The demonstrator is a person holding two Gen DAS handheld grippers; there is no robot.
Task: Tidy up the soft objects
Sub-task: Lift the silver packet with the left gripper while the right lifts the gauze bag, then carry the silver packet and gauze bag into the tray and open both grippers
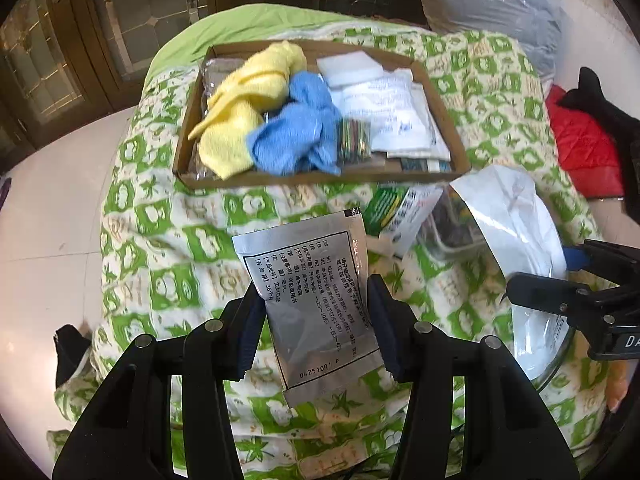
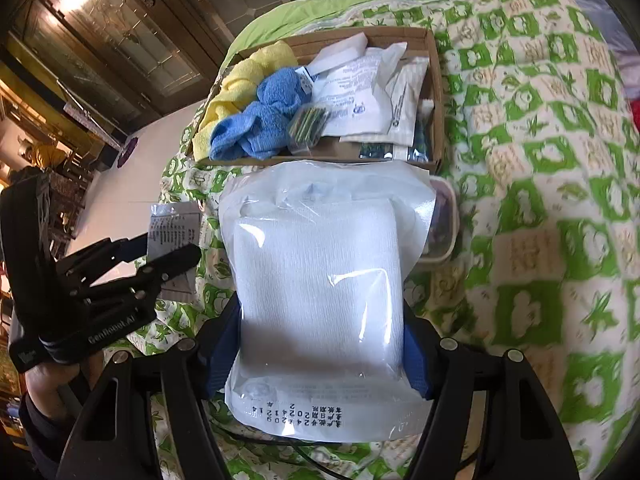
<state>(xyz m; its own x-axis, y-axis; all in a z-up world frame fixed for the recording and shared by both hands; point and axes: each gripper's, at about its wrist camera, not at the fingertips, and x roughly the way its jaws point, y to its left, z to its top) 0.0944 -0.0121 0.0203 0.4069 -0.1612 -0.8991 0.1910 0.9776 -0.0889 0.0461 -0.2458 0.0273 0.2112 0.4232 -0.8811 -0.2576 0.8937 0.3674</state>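
My left gripper (image 1: 314, 320) is shut on a silver foil sachet (image 1: 308, 300) with black printed text, held above the quilt. My right gripper (image 2: 320, 344) is shut on a clear bag of white gauze (image 2: 320, 280); the bag also shows in the left wrist view (image 1: 516, 220). A shallow cardboard tray (image 1: 320, 180) sits farther back on the bed. It holds a yellow cloth (image 1: 248, 100), a blue cloth (image 1: 296, 132), a small pack of coloured bands (image 1: 354, 140) and several white packets (image 1: 384, 108). The left gripper shows at the left of the right wrist view (image 2: 168, 252).
The bed is covered by a green and cream patterned quilt (image 1: 168, 248). A green and white packet (image 1: 400, 208) and a clear lidded container (image 2: 442, 220) lie between tray and grippers. A red and black garment (image 1: 580, 140) lies right. White floor (image 1: 52, 220) lies left.
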